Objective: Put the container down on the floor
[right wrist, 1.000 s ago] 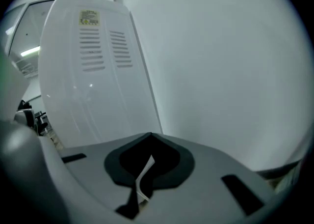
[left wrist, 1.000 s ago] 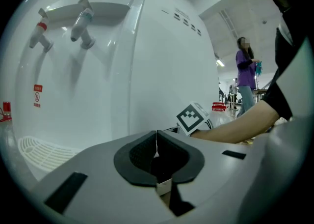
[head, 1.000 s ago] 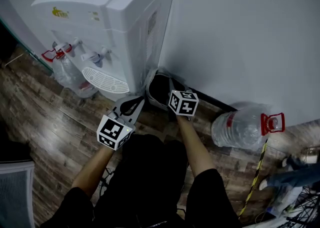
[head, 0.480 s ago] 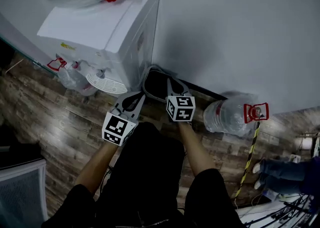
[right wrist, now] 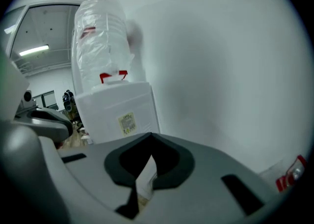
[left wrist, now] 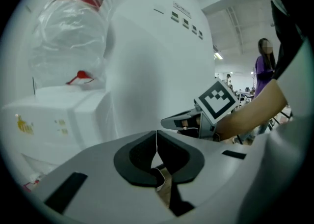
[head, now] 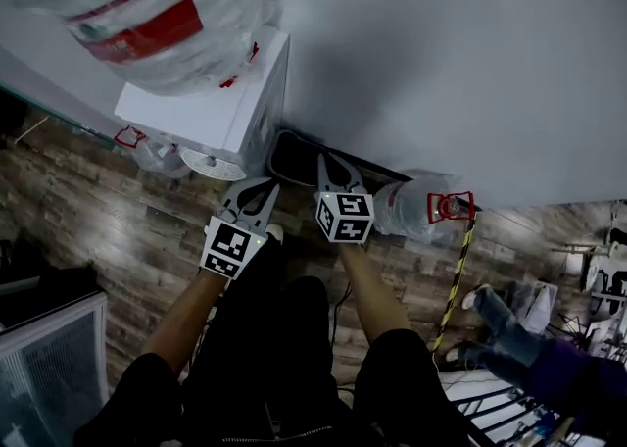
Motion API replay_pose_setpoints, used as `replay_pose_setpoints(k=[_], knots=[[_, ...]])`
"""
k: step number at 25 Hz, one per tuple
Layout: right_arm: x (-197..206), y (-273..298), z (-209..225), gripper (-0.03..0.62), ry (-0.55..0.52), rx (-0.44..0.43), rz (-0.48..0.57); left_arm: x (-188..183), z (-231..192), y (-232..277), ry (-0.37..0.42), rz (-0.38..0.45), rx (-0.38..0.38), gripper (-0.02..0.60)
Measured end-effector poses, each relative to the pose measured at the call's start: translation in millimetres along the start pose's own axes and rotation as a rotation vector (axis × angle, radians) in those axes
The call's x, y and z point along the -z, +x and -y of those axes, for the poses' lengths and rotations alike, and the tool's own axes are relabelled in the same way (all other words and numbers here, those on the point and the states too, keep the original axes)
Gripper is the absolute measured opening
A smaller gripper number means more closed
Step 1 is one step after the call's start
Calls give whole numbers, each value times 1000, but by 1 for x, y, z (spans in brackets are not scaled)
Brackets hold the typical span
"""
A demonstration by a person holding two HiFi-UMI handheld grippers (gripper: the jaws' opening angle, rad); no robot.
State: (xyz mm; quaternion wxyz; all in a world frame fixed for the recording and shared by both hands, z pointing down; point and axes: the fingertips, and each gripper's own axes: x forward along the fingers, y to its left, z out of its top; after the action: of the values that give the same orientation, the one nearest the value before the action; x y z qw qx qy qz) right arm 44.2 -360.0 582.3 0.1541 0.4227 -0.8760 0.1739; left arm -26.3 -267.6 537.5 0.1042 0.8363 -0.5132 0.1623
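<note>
Container [head: 292, 155]: dark, pale rim, on the floor [head: 98, 202] at the foot of the wall [head: 441, 63]. It stands between the water dispenser [head: 217, 118] and a clear bottle [head: 411, 208] that lies on its side. Its left end is just beside the dispenser base.

Left gripper [head: 259, 194]: fingers pressed together at the tips. Its own view shows only a narrow slit lower down with brown floor behind. A thin pale edge shows in that slit; cannot tell what it is. In the head view the tips lie over the container's near left corner; contact cannot be judged.

Right gripper [head: 330, 172]: fingers fully together, nothing between them. Its own view looks past them at the dispenser's white side and the wall. In the head view the tips lie over the container's near rim, towards the right end; cannot tell whether they touch it.

The two grippers are side by side, near each other, both pointing towards the wall.

Dispenser carries a large bottle [head: 147, 14], wrapped in plastic, red label.

A yellow-black striped strip [head: 453, 276] runs along the floor right of the person's legs.
</note>
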Motion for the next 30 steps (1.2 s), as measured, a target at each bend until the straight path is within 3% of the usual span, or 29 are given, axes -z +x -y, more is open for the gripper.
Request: replay_pose_setpoints(k=[6,11,16,22,30], knots=[[-58,-71,-19,9,47,22,-22,-82,16,-30,-50,7,8,15],[-82,-122,-35,9,47,31,-34,-131,43,-51,-41,26,41,15],[-107,-166,-40,9,55,65,3,-149,68,-71,-66,34,58,16],[-138,-207,-68,9,-30,61,54,-166,89,-95,-86,59,76,15],[-153,-254,-109,9,-42,31,108,-182,105,-126,-56,93,90,15]])
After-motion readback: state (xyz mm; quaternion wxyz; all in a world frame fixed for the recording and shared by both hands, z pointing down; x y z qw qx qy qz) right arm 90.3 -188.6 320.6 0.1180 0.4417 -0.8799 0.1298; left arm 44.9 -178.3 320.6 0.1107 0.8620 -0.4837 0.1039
